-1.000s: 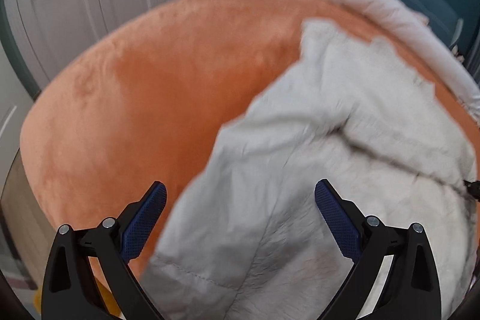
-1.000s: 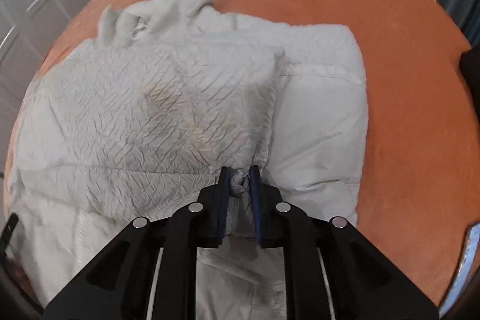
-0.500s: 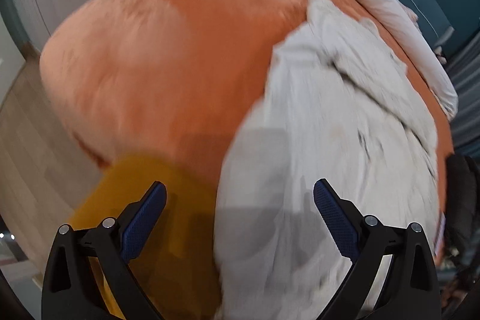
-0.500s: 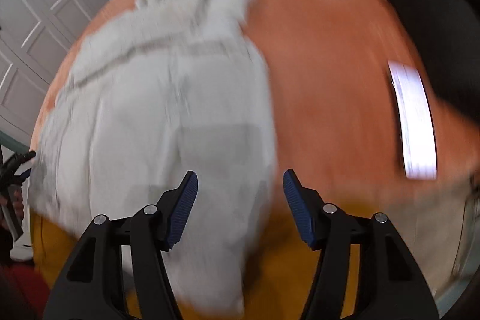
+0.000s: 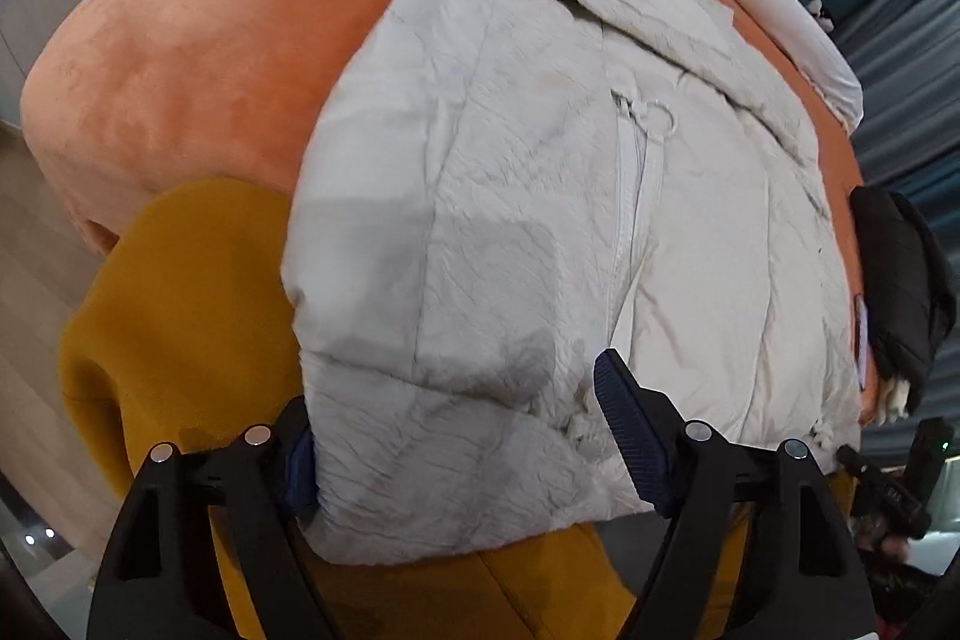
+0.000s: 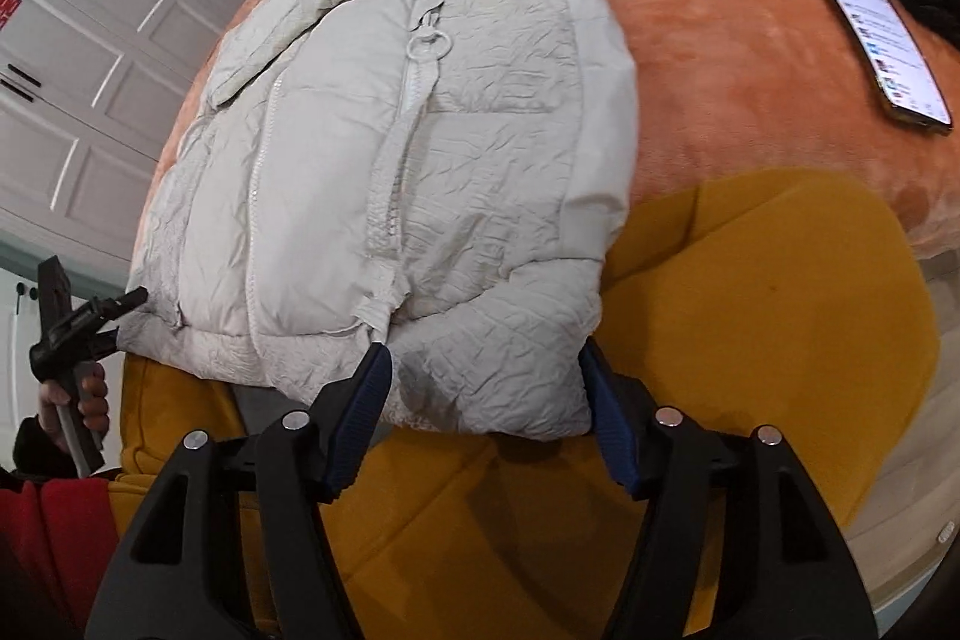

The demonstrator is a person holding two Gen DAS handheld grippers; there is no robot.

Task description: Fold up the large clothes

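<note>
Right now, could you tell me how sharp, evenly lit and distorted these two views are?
Left wrist view: sharp, with grey shadow on the jacket hem beside the left gripper; strong fisheye bulge. Right wrist view: equally sharp, the bed cover curving, the phone screen bright.

Both claws point steeply downward. The left claw [image 5: 456,436] has just been closing, its jaws apart with white fabric bunched between them. The right claw [image 6: 483,400] stands partly open astride white fabric. A hand [image 6: 75,403] grips the left claw's handle.
</note>
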